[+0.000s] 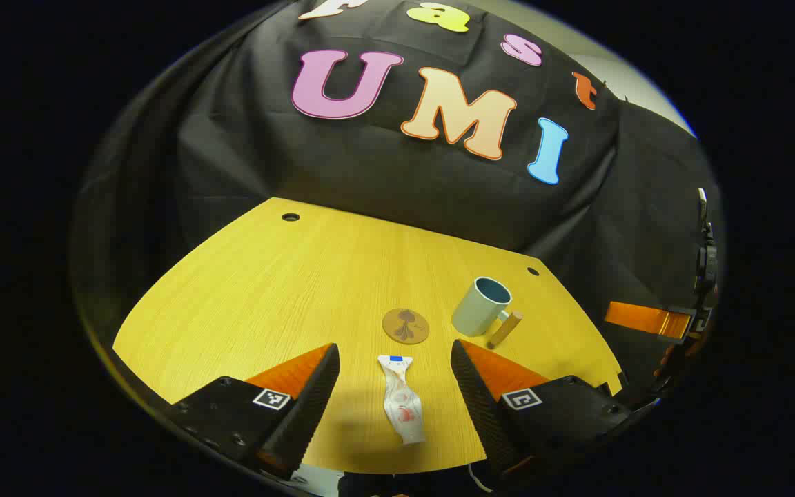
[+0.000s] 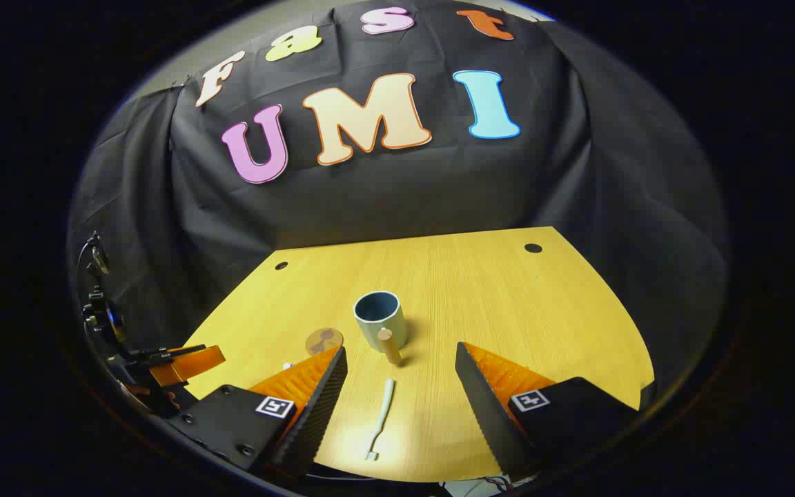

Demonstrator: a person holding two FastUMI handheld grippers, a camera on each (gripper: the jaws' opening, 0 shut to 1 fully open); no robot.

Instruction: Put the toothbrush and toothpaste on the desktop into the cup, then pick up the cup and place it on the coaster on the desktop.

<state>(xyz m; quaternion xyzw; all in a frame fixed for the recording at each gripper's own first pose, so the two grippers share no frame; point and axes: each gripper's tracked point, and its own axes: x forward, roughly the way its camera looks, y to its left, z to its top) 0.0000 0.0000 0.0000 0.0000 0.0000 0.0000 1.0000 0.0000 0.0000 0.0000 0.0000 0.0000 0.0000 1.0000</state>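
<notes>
A white toothpaste tube (image 1: 401,398) with a blue cap lies flat on the yellow desktop (image 1: 287,290), between the spread fingers of my left gripper (image 1: 394,404), which is open above it. Beyond it sits the round brown coaster (image 1: 406,325), and to its right the pale blue-grey cup (image 1: 482,306) with a wooden handle. In the right gripper view a pale toothbrush (image 2: 380,417) lies lengthwise on the desktop (image 2: 508,304) between the open fingers of my right gripper (image 2: 401,407). The cup (image 2: 380,319) stands upright just past it, the coaster (image 2: 324,340) to its left.
Two cable holes (image 1: 290,217) (image 1: 533,271) mark the desk's far corners. The other gripper (image 2: 183,364) and its rig show at the left edge of the right gripper view, off the desk, and at the right edge (image 1: 646,319) of the left gripper view.
</notes>
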